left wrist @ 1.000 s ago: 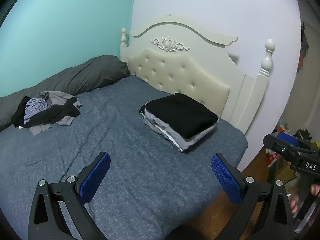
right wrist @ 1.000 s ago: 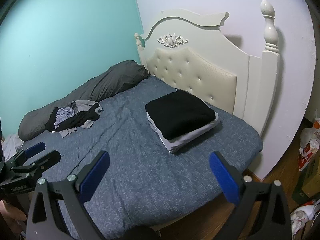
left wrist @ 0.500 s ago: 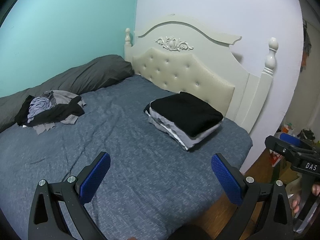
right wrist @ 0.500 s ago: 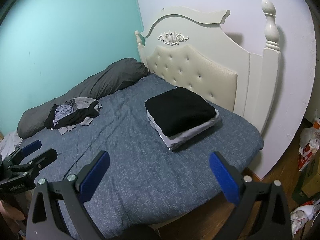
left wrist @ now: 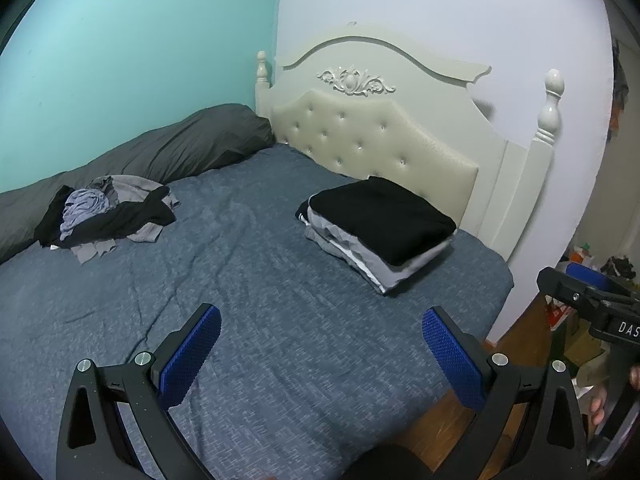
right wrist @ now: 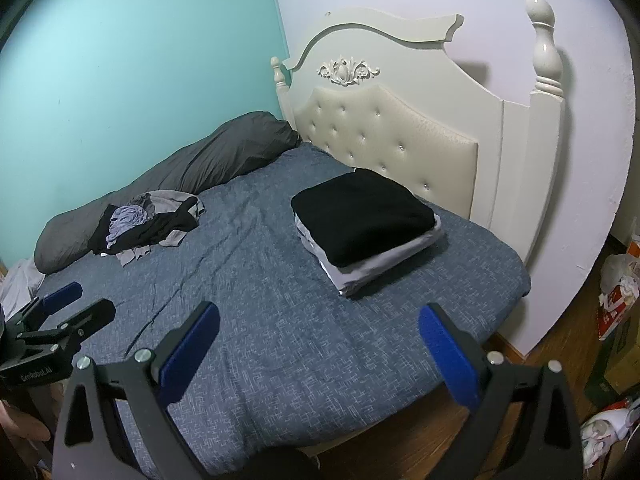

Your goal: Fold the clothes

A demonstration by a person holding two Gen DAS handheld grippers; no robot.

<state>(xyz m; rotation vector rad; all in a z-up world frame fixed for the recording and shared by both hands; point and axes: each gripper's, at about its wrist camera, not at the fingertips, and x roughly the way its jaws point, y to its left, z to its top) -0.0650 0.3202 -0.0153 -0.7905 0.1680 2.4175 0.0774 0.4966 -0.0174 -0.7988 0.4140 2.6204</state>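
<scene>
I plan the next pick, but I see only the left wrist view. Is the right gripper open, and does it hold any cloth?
Observer: In the right wrist view the right gripper is open, with nothing between its blue pads.
Operator: My view cuts the grey pillow on the left. Where does it end?
Observer: The grey pillow ends a little past the unfolded pile.
Operator: Is anything beyond that end?
Observer: Yes, a pale cloth lies just past it, at the frame's edge.
Operator: And the floor on the right side?
Observer: What looks like a white shoe lies on the wooden floor there.
</scene>
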